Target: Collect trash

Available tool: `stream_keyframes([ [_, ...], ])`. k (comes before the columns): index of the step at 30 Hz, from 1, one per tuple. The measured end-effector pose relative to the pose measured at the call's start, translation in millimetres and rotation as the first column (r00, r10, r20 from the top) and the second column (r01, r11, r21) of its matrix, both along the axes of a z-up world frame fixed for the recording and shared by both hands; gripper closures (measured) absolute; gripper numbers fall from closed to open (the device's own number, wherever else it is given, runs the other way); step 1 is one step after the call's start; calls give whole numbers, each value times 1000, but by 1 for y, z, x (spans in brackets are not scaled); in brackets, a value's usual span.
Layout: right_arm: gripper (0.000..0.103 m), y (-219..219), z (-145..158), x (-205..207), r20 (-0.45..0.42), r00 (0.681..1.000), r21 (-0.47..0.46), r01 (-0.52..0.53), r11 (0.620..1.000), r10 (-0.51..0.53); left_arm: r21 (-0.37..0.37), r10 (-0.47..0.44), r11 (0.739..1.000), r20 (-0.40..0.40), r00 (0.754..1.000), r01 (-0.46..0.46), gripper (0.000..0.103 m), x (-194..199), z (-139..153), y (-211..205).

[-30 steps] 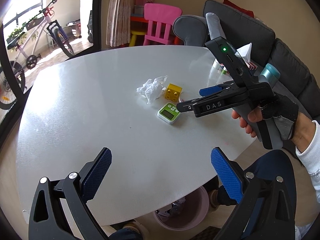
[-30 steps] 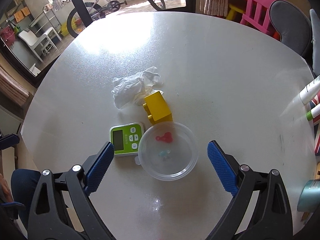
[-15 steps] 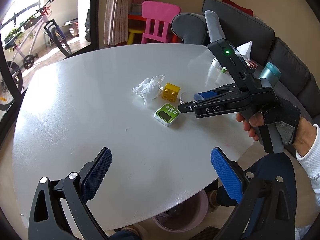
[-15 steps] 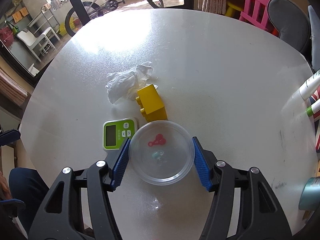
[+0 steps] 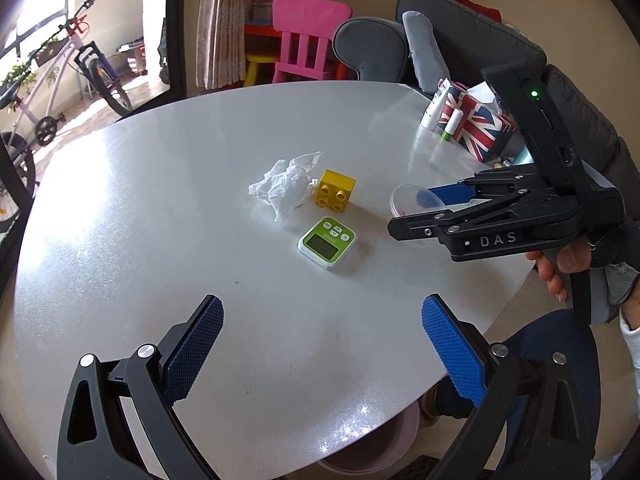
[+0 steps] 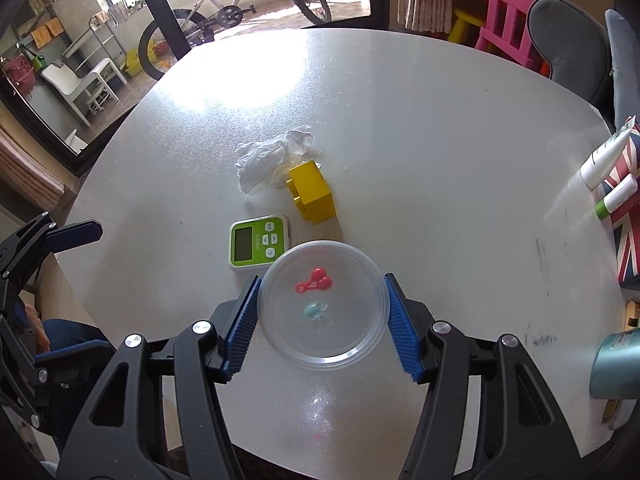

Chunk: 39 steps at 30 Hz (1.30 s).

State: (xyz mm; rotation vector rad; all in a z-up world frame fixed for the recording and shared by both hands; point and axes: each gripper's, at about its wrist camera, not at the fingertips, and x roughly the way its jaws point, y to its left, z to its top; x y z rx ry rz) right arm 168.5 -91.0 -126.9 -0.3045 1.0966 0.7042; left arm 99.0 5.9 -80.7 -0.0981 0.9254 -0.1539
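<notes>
Right wrist view shows the right gripper (image 6: 322, 326) with jaws pinching a clear plastic lid (image 6: 323, 305) over the worktop (image 6: 440, 140); the left gripper (image 5: 322, 354) hangs spread, crumpled tissue (image 5: 286, 188) ahead.

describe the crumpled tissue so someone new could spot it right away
Start at the round white table. Near its middle, the crumpled tissue lies against the yellow toy brick, beyond the green timer. It is the only soft, white, wrinkled thing there.
</notes>
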Motion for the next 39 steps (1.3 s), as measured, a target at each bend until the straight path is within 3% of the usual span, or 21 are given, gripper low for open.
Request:
stream_keyframes([
  [13,43,-26,17,-2,12,1000,26,20,999,-20,34,-86,996,-17,996,87,7,37,-15,-14],
  [27,43,-37,15,4,0,999,36,43,998,-43,52,-106,993,-67,992,109,9,66,-45,-22],
  [33,43,-41,11,8,-4,999,38,52,998,-52,62,-117,991,-73,990,121,36,73,-51,-26],
  [35,43,-40,11,8,-5,999,39,53,998,-53,75,-116,990,-76,990,122,56,73,-52,-27],
  [36,43,-40,11,9,-5,999,40,54,998,-54,84,-116,989,-73,991,122,61,73,-52,-27],
  [39,43,-40,10,9,-5,999,41,52,998,-51,75,-126,988,-79,989,132,63,72,-51,-27],
])
